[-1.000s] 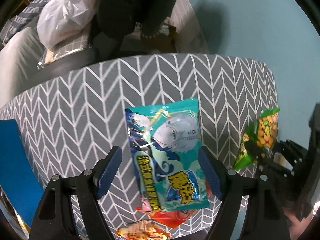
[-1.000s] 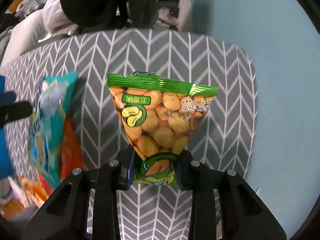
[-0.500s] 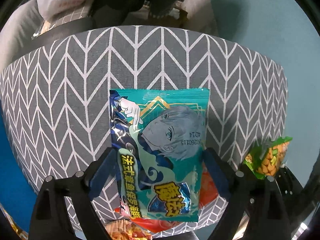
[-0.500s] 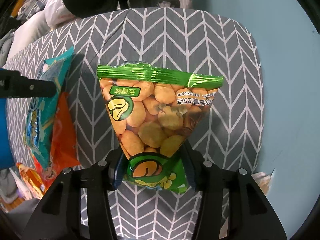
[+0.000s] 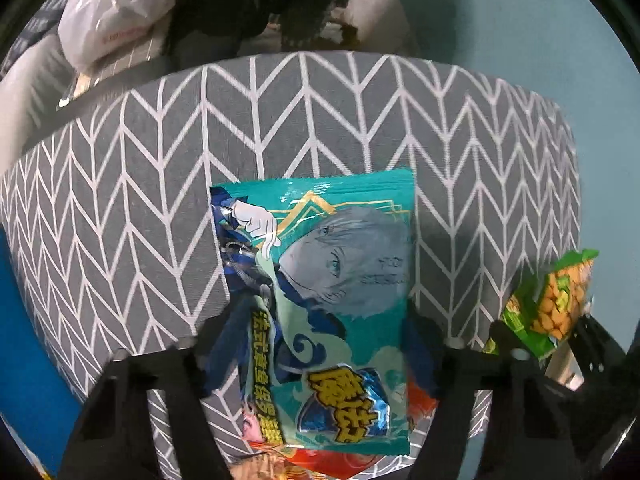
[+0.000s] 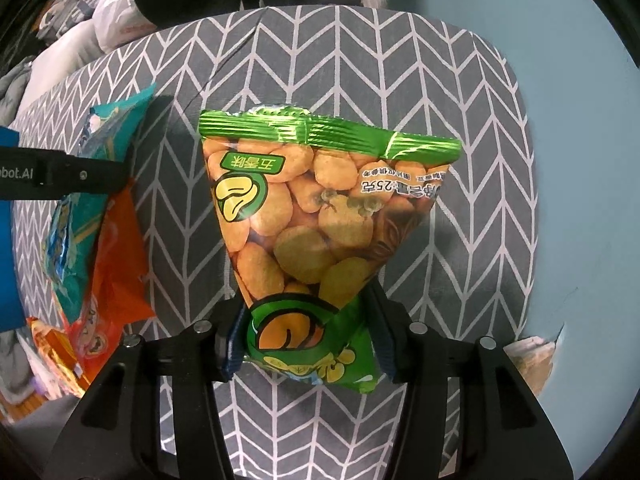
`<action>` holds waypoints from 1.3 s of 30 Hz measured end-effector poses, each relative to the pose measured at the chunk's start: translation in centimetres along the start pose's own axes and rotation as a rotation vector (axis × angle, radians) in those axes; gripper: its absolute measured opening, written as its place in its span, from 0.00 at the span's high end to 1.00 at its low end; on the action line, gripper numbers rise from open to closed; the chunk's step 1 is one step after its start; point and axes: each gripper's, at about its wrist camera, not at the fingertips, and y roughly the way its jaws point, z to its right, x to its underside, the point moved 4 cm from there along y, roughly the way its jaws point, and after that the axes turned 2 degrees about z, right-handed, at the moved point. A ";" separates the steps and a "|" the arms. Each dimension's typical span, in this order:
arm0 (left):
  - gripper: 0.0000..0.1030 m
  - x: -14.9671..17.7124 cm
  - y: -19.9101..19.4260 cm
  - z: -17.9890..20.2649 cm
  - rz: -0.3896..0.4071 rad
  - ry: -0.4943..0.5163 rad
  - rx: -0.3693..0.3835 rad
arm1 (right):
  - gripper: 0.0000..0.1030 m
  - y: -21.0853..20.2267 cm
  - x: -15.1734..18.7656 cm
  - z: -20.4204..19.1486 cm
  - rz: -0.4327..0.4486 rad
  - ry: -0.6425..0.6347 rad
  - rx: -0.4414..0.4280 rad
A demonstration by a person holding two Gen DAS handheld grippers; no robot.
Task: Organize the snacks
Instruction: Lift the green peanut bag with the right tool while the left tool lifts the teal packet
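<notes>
Item: teal snack packet (image 5: 320,300), printed with an illustrated figure and yellow lettering; location: flat on the grey chevron-patterned cushion (image 5: 160,184), overlapping an orange packet (image 5: 420,404) at its near end; long axis: running away from the camera, in line with the left gripper (image 5: 316,356), which points down at it; relation to tool: the packet's near half lies directly between the two fingers, each long edge beside a pad; state of left gripper: jaws closing across the packet's width; the pads look to be at or just off its edges, though blur at the left finger (image 5: 218,354) makes contact uncertain, so no firm hold is entered; nearer hand: the left, the packet being under it; in the right wrist view the same teal packet (image 6: 80,200) sits far off to the left edge. Item: green peanut packet (image 6: 316,216), triangular as it hangs, sealed top edge away from the camera; location: above the right part of the cushion (image 6: 480,140), its narrow lower corner pinched in the right gripper (image 6: 308,340); state of right gripper: narrow, pads bearing on the crumpled green corner on both sides; the same green packet (image 5: 556,300) shows at the right edge of the left view, well apart from the teal one. Judgement: the coming move turns on the left jaws meeting the teal packet squarely across its short axis.
</notes>
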 end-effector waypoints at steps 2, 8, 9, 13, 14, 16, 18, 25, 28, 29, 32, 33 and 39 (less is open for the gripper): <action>0.42 0.3 -0.5 0.0 0.009 0.016 -0.008 | 0.55 -0.1 0.3 -0.2 0.008 -0.008 0.004; 0.73 0.8 -3.1 -0.3 0.046 0.040 0.008 | 0.58 -0.7 1.5 -1.1 0.010 -0.031 0.010; 0.75 0.5 -3.5 -0.5 0.051 0.043 0.008 | 0.58 -1.1 1.3 -1.3 0.009 -0.036 0.012; 0.79 1.2 -4.4 -0.9 0.064 0.052 0.010 | 0.59 -1.9 1.7 -2.0 0.014 -0.051 0.008; 0.79 1.4 -4.5 -1.1 0.064 0.050 0.013 | 0.59 -2.1 1.8 -2.3 0.016 -0.055 0.009; 0.80 1.6 -4.7 -1.7 0.065 0.041 0.022 | 0.59 -2.6 1.7 -2.6 0.022 -0.059 0.008; 0.82 2.1 -4.9 -2.4 0.069 0.032 0.034 | 0.59 -3.3 1.8 -3.0 0.031 -0.061 0.006; 0.85 3.2 -5.7 -5.3 0.078 0.006 0.058 | 0.59 -5.2 2.4 -4.6 0.056 -0.069 -0.005; 0.86 3.7 -6.3 -6.0 0.085 -0.002 0.065 | 0.60 -6.2 2.7 -5.6 0.063 -0.084 -0.009; 0.86 3.9 -6.5 -6.4 0.086 -0.004 0.070 | 0.60 -6.5 2.8 -6.1 0.066 -0.090 -0.012; 0.87 4.5 -7.1 -7.2 0.094 -0.009 0.083 | 0.60 -7.2 2.9 -6.9 0.071 -0.101 -0.016; 0.87 4.7 -7.3 -7.3 0.098 -0.009 0.085 | 0.60 -7.5 2.9 -7.2 0.072 -0.103 -0.016; 0.88 5.9 -9.4 -8.8 0.131 -0.003 0.094 | 0.60 -8.8 2.0 -8.7 0.087 -0.128 -0.020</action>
